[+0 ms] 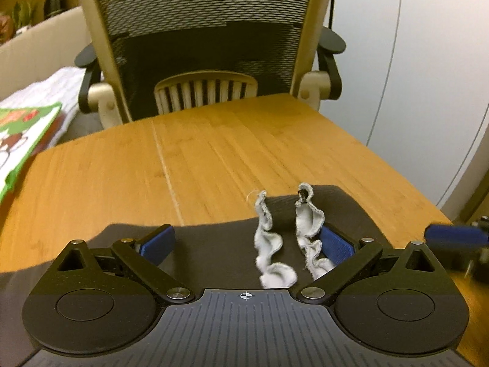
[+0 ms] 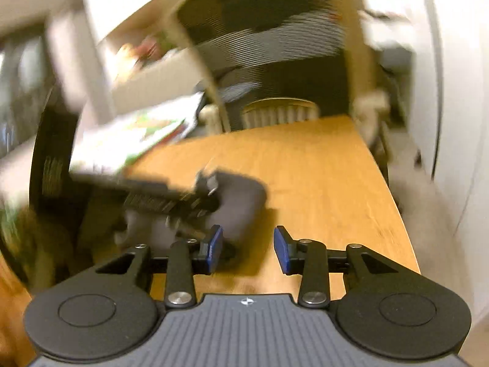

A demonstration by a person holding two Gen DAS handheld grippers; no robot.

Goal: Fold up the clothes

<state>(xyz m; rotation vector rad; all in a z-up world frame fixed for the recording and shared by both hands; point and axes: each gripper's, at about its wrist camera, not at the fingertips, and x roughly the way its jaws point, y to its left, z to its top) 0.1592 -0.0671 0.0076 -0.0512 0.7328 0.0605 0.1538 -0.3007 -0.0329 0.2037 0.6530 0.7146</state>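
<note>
Left wrist view: the left gripper (image 1: 246,243) stands wide apart low in the frame, over a dark garment (image 1: 305,211) on the wooden table (image 1: 214,146); pale ruffled cloth strips (image 1: 275,244) rise between its fingers, clamped by nothing. A chair (image 1: 207,30) fills the top.

Right wrist view, blurred: the right gripper (image 2: 248,249) is apart with only bare table (image 2: 321,168) between its pads; the garment (image 2: 241,195) lies centre-left, under the left gripper (image 2: 171,198).

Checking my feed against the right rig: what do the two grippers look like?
Both match: the left gripper and right gripper have a ribbed grey body with a small crosshair mark, black round-disc side plates, black linkage arms with silver rivets, and ribbed blue pads. No cables or sleeves show.
</note>
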